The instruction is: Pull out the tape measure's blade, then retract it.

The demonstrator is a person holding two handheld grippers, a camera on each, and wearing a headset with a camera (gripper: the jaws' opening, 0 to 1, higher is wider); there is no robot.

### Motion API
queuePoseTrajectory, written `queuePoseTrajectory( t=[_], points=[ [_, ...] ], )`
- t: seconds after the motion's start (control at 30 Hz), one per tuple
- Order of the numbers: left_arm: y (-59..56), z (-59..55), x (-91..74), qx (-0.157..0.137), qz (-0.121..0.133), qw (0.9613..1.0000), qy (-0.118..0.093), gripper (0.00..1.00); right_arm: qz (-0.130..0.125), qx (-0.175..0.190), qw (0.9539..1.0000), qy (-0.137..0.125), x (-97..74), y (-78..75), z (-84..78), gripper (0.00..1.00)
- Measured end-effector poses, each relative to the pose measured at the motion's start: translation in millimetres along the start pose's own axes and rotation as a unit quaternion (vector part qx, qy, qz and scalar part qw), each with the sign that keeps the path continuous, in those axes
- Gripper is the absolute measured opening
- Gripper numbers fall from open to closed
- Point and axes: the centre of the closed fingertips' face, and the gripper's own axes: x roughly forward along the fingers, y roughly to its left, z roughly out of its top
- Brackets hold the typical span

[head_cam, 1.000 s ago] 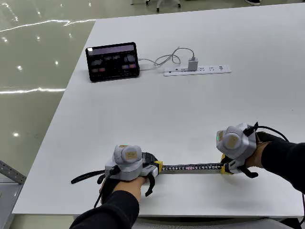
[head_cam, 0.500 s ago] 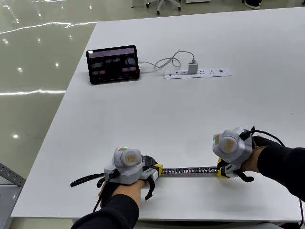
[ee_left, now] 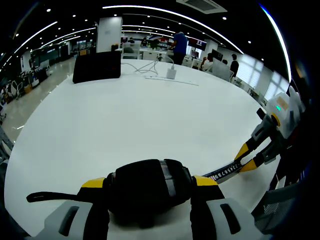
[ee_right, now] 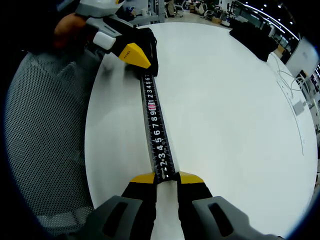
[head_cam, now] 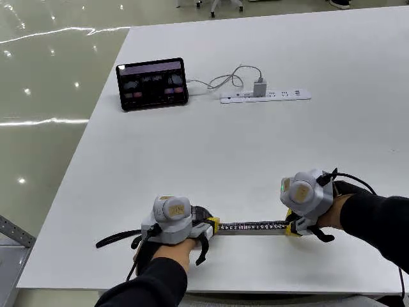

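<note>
The tape measure case [ee_left: 147,192] sits at the 6 o'clock edge of the desk [head_cam: 255,147], clamped between the jaws of the left hand-held gripper [head_cam: 206,225]. The blade [ee_right: 156,127] runs out toward 3 o'clock, lying flat on the desk. The right hand-held gripper [ee_right: 166,178] is pinched on its tip. Extension is judged short. Recommendation: hold the case pinned and level, and move the right hand-held gripper strictly along the blade's line, low to the surface, without twist. For retraction, walk the tip back under grip, since releasing it risks whip.
</note>
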Motion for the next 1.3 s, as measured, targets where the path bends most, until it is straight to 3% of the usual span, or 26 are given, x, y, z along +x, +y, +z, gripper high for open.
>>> queuePoseTrajectory(
  t=[0.27,0.37,1.3],
  points=[
    [0.2,0.0,0.3,0.000,0.000,1.0000,-0.001,0.62,0.000,-0.001,1.0000,-0.001,1.7,1.2,4.6,0.11],
    [0.1,0.0,0.2,0.000,0.000,1.0000,-0.001,0.62,0.004,-0.019,0.9998,-0.005,2.8,2.7,7.4,0.10],
    [0.1,0.1,0.0,-0.002,-0.002,1.0000,-0.001,0.62,0.006,0.000,0.9999,-0.015,13.8,8.4,32.6,0.10]
  ],
)
